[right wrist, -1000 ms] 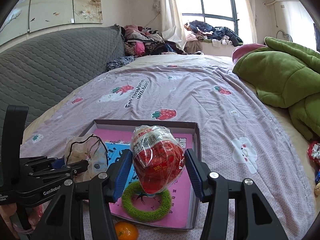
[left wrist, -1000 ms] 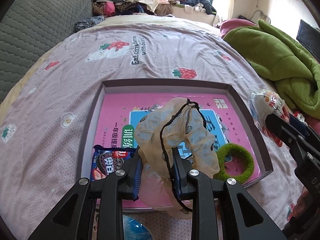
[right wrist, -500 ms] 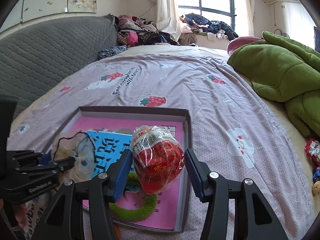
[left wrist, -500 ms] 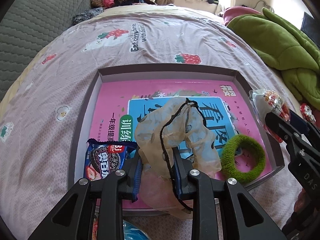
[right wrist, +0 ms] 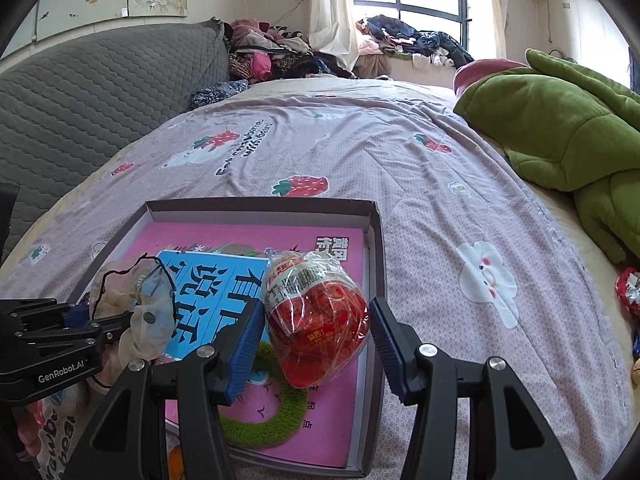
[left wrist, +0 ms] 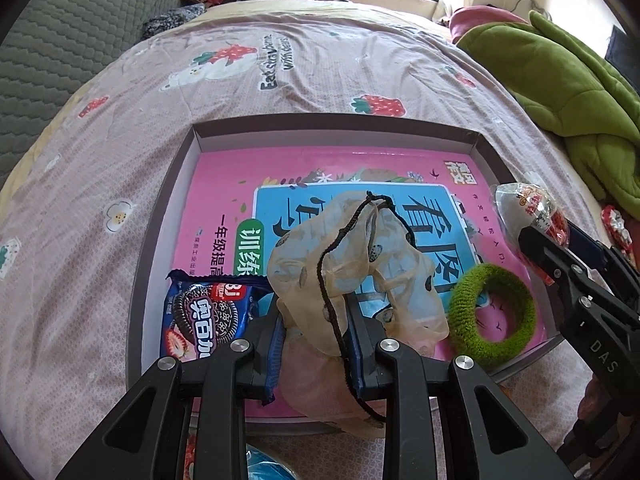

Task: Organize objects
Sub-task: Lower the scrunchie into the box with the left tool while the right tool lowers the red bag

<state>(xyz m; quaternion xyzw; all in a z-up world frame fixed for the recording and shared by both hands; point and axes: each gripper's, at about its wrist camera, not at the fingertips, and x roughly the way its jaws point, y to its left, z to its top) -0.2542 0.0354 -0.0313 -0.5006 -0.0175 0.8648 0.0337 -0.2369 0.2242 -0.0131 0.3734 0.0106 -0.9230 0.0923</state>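
A shallow grey box (left wrist: pixel 168 216) lies on the bed with a pink and blue book (left wrist: pixel 320 184) in it. On the book lie an Oreo packet (left wrist: pixel 200 316) and a green fuzzy ring (left wrist: pixel 492 316). My left gripper (left wrist: pixel 316 320) is shut on a beige drawstring pouch (left wrist: pixel 352 260) and holds it over the box's near side. My right gripper (right wrist: pixel 316 324) is shut on a red snack bag in clear wrap (right wrist: pixel 316 320), held over the box's right part (right wrist: pixel 378 264), above the ring (right wrist: pixel 280 412). The right gripper also shows in the left wrist view (left wrist: pixel 552 236).
A green blanket (right wrist: pixel 560 128) lies on the right of the bed. A grey quilted headboard (right wrist: pixel 88 92) is on the left, a clothes pile (right wrist: pixel 272 56) behind. A blue item (left wrist: pixel 264 464) and an orange (right wrist: pixel 176 460) lie just before the box. Wrapped snacks (right wrist: pixel 628 292) lie at right.
Both grippers have moved forward over the box with their loads; the box looks nearer and lower in both views. Both grips are unchanged.
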